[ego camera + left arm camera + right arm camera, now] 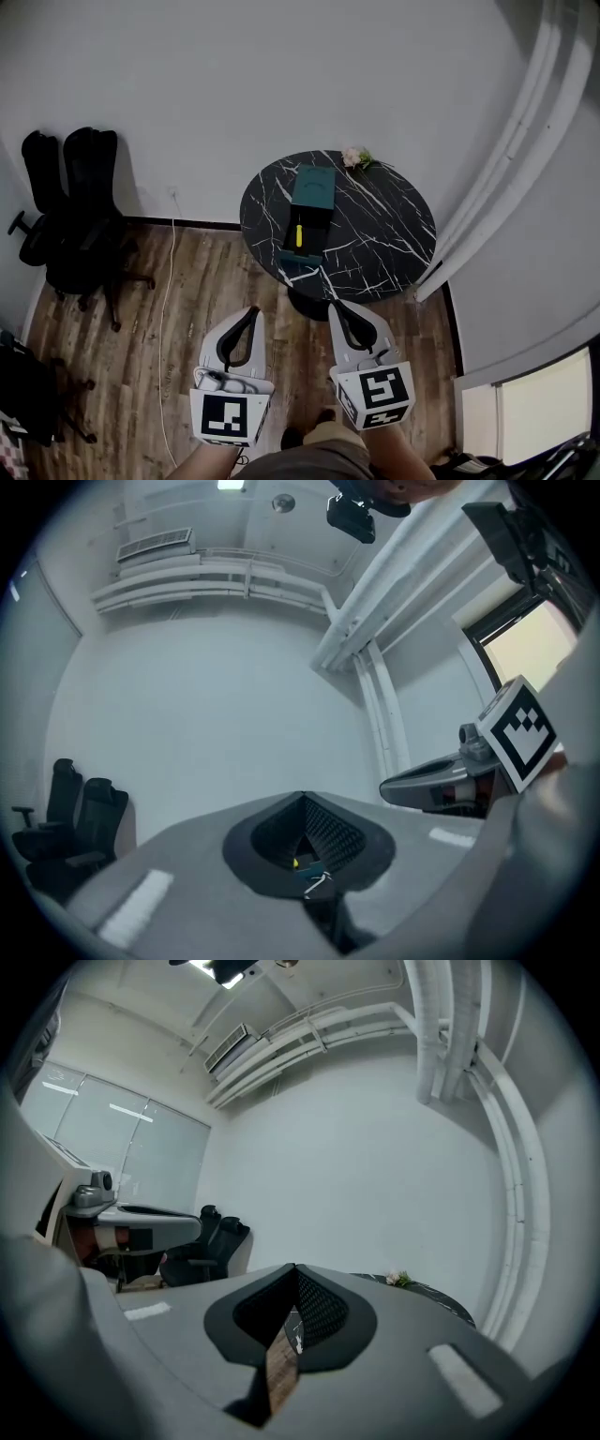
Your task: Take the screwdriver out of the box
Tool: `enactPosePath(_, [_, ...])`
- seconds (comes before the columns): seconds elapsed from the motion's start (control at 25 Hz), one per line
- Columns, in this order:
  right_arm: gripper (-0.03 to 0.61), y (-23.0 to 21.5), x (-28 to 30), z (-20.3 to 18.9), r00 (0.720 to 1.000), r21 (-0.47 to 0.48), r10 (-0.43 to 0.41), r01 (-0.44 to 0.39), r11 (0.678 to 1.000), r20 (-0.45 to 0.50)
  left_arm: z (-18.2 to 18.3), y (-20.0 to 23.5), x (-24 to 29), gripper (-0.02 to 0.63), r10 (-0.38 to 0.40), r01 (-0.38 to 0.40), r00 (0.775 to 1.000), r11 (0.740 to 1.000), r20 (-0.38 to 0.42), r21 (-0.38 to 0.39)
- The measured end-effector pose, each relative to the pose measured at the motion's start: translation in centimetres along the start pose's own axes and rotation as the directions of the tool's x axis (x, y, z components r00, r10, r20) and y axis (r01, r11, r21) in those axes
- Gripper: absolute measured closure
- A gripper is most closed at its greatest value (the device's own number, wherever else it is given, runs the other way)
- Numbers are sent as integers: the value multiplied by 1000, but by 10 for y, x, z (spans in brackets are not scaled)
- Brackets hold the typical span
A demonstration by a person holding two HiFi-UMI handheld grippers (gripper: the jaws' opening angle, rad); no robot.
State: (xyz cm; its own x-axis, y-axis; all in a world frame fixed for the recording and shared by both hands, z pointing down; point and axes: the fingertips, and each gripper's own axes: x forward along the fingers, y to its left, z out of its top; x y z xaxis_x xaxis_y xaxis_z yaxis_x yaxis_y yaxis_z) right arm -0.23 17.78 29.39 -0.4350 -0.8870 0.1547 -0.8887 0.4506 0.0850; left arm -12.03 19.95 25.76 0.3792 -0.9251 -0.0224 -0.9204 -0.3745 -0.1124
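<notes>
Left gripper (251, 310): jaws closed tip to tip, nothing held. Right gripper (335, 306): same, jaws together and empty. Both are held low, side by side over the wooden floor (192, 281), well short of the counter (384, 225) (round, black marble with white veins).

Through the slot behind the left jaws' tips, a yellow speck of the screwdriver (295, 862) shows.

Teal box (311, 192) stands near the middle of the counter, with its tray slid out toward the person. Screwdriver (298, 234), yellow handle, lies in that tray, lengthwise.

Small flower (356, 157) lies at the far rim of the counter. Two black office chairs (80, 202) stand left, against the wall. A white cable (167, 281) runs across the floor.
</notes>
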Motion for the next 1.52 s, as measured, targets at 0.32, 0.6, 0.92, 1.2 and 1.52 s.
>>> enactPosePath(0.32, [552,-24,64,-16,999,21,0,1,1000,-38,-33,27,57,614,-2,1,999,1000,-53,-14])
enactPosePath(0.6, [552,-63,139,-17,998,14,9,-8,1000,-57,-45,56,138,614,10,-11,998,1000,-65,-16])
enactPosePath(0.92, [552,-98,194,-27,995,33,21,-18,999,-95,-54,70,208,614,6,-8,997,1000,-72,-29])
enactPosePath(1.2, [552,-119,235,-12,997,44,39,-37,998,-61,-46,81,245,614,14,-13,997,1000,-72,4])
enactPosePath(1.52, [552,-125,276,25,1000,9,10,-10,1000,-7,-25,125,274,614,33,-33,999,999,-26,16])
